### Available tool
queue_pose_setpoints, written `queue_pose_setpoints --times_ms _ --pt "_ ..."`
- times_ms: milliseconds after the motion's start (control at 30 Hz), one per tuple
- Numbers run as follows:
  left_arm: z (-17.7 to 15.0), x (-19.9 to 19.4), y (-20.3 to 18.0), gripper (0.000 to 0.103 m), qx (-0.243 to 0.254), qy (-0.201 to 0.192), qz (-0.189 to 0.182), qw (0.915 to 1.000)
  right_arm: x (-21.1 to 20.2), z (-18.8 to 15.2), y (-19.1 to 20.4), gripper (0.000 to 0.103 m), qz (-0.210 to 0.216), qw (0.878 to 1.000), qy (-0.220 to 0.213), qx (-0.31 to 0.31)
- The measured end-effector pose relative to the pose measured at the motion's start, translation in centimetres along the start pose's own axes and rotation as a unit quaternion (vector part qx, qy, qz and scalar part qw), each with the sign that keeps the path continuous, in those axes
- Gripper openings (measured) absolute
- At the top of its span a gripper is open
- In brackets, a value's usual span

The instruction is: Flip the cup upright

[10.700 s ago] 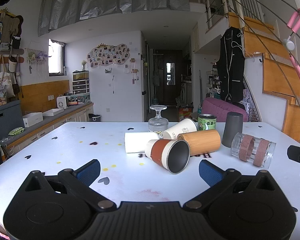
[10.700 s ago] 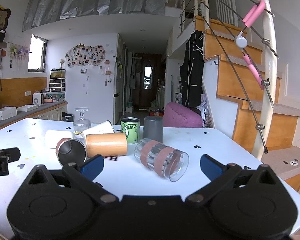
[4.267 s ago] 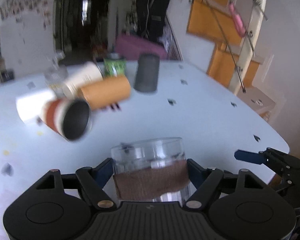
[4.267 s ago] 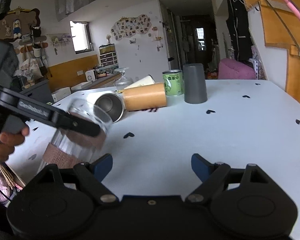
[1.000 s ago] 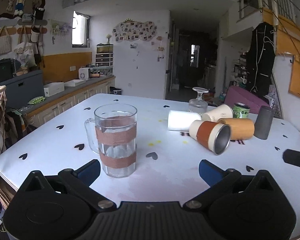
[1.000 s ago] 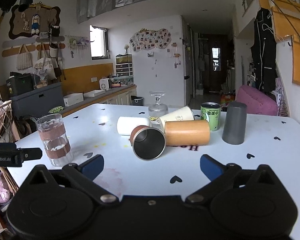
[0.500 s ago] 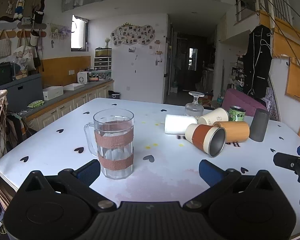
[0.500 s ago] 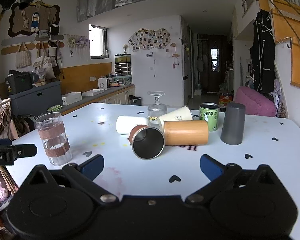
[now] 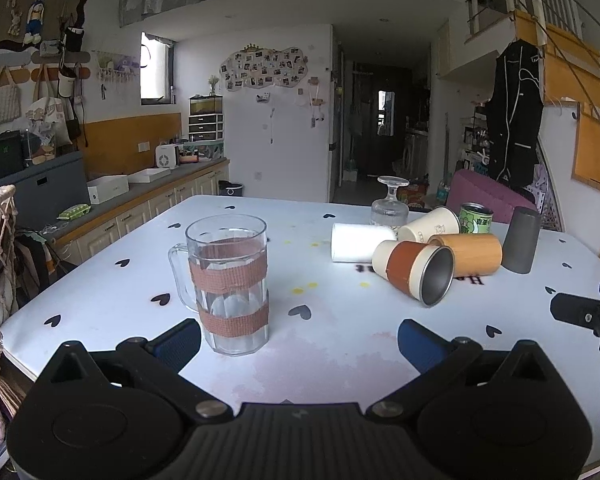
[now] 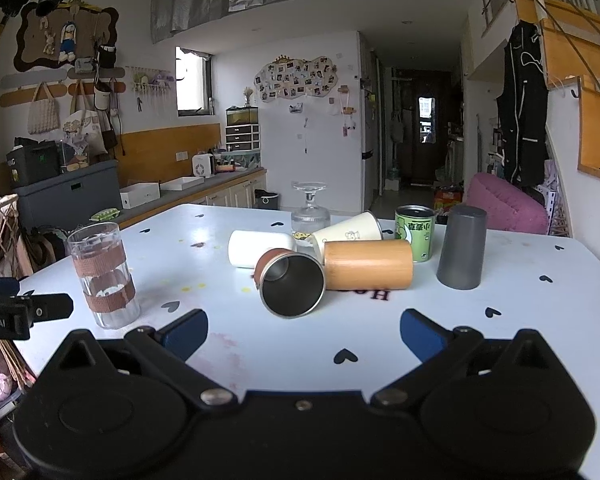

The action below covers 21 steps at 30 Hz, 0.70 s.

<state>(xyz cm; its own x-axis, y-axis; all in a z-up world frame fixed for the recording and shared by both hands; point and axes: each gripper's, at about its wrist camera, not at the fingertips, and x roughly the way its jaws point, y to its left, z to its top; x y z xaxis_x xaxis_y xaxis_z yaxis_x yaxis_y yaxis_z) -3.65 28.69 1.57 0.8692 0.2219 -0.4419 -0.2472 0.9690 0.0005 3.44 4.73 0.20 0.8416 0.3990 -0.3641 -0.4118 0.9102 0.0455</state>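
Here, in the left wrist view, the left gripper (image 9: pixel 299 338) is held low and level over the near edge of the white table (image 9: pixel 340 344), its blue-padded fingers spread wide with nothing between them. The glass mug (image 9: pixel 228 284), wrapped in two brown bands, stands upright on the table just ahead of the left finger, mouth up, handle to the left, apart from the pads. Farther right lies a cluster: a steel-lined cup (image 9: pixel 416 270) on its side with its mouth toward the camera, a bamboo tumbler (image 9: pixel 470 254) lying beside it, a white cup (image 9: pixel 360 242) and a cream paper cup (image 9: pixel 430 224) also tipped over, a green can (image 9: pixel 475 218), an inverted grey cup (image 9: pixel 521 245) and an upturned stemmed glass (image 9: pixel 390 202). The right gripper's tip shows at the right edge.

In the right wrist view, the right gripper (image 10: pixel 303 334) is likewise level and released, empty, pointing at the steel-lined cup. The mug stands at the left, near the left gripper's tip, which reads "obot.AI". The can carries Chinese characters; printed lettering under the bamboo tumbler is unreadable.
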Motion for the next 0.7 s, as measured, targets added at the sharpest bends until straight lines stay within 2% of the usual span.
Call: queue_pose_setpoints --times_ms 700 --pt "-0.08 -0.01 0.06 0.103 0.0 0.002 0.003 1.0 0.06 -0.01 0.11 0.103 0.0 1.0 0.001 -0.001"
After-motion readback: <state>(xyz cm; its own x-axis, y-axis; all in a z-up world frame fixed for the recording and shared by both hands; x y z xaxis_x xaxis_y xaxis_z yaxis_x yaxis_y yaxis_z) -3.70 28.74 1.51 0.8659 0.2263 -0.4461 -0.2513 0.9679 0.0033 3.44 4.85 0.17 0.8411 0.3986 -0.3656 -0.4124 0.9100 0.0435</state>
